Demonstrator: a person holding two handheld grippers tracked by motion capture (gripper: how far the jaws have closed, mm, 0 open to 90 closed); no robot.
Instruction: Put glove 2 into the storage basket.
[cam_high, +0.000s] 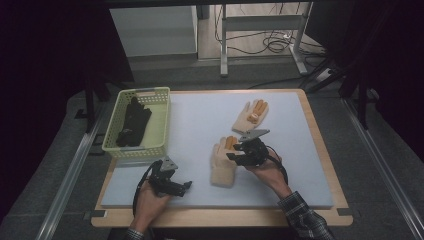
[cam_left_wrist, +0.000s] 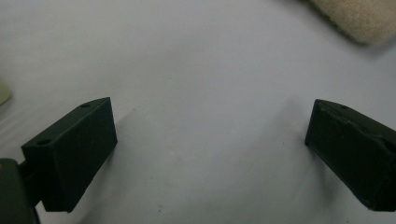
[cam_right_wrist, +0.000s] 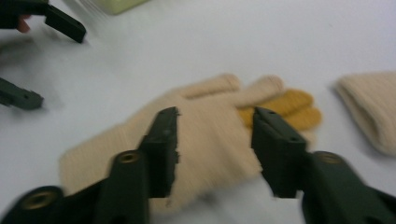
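Observation:
A cream knit glove (cam_high: 222, 165) with orange fingertips lies flat on the pale mat (cam_high: 200, 115), fingers pointing away from me. My right gripper (cam_high: 231, 152) hovers low over its palm; in the right gripper view the glove (cam_right_wrist: 93, 158) lies beneath the right gripper (cam_right_wrist: 215, 116), whose jaws stand apart and do not pinch the fabric. A matching glove (cam_high: 250, 116) rests farther back to the right, its cuff (cam_right_wrist: 369, 107) at the frame edge. My left gripper (cam_high: 185, 186) sits near the front edge, open over bare mat (cam_left_wrist: 210, 140), with nothing between its fingers.
A pale green basket (cam_high: 162, 125) at the left of the mat holds a pair of black gloves (cam_high: 132, 122). The mat lies on a wooden table with dark floor around it. A cream cuff (cam_left_wrist: 359, 16) shows ahead of the left gripper.

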